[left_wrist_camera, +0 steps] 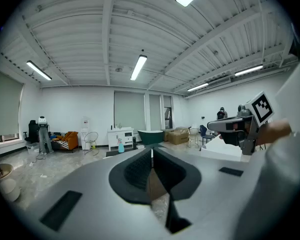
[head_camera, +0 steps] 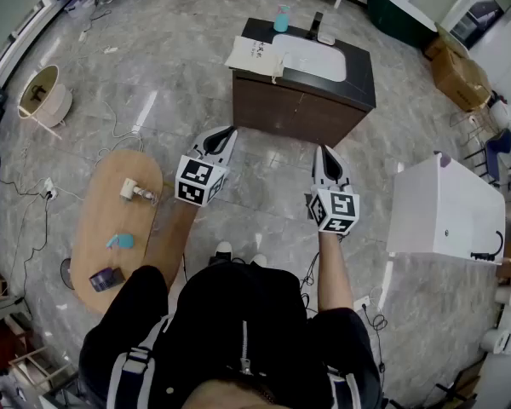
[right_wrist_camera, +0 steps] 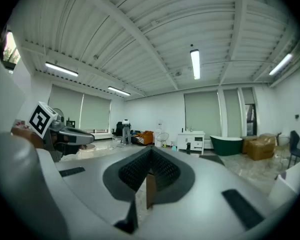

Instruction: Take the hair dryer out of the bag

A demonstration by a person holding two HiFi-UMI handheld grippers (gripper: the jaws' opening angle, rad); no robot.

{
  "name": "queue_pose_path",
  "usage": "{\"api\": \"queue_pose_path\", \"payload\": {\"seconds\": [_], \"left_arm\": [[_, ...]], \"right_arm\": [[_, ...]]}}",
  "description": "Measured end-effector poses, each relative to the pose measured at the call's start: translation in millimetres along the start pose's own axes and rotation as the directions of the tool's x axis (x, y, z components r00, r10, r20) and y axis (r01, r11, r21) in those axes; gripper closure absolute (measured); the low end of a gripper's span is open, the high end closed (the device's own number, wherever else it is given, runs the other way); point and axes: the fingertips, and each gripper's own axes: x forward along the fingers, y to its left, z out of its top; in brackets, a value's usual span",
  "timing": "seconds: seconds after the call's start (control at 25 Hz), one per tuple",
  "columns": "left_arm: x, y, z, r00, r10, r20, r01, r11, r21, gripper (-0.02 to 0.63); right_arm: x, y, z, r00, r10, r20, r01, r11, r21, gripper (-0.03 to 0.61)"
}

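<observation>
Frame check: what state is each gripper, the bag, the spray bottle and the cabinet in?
left gripper: shut, empty.
right gripper: shut, empty.
bag: lying on the cabinet top, untouched; contents not visible.
spray bottle: upright on the cabinet top.
cabinet: front closed.

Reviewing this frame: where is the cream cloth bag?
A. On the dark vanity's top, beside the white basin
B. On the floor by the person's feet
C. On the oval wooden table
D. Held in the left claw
A: the head view shows the bag lying on top of the vanity, at the left of the white basin; the left claw is shut on nothing, short of the vanity.
</observation>
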Motion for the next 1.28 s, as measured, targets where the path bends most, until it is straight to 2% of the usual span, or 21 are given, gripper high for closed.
{"api": "queue_pose_path", "payload": {"seconds": [0.36, 0.48, 0.56, 0.76, 0.96, 1.28], "left_arm": [[-4, -21, -9, 1.0, 0.017, -0.021, -0.017, 1.0, -0.002, 0.581], [-3, -29, -13, 0.999, 0.006, -0.032, -0.006, 1.0, -0.009, 0.58], [-3, -35, -14, 0.999, -0.003, -0.034, 0.003, 1.0, -0.012, 0.577], [0, -47, -13, 0.999, -0.019, -0.03, 0.018, 1.0, -0.026, 0.467], [0, -51, -14, 1.0, 0.024, -0.002, -0.024, 0.998, -0.057, 0.363], [3, -66, -17, 0.999, 0.048, -0.007, -0.049, 0.996, -0.071, 0.351]], "right_arm": [[-18, -10, -9, 1.0, 0.018, 0.007, -0.018, 1.0, 0.009, 0.573], [-23, -13, -15, 0.999, 0.032, -0.002, -0.032, 0.999, 0.018, 0.541], [-25, -16, -18, 0.999, 0.043, 0.003, -0.044, 0.998, 0.041, 0.487], [-27, -25, -29, 0.999, 0.041, -0.023, -0.04, 0.997, 0.059, 0.38], [-34, -31, -37, 0.998, 0.052, -0.041, -0.049, 0.997, 0.061, 0.35], [-47, -48, -41, 0.998, 0.051, -0.033, -0.049, 0.996, 0.071, 0.33]]}}
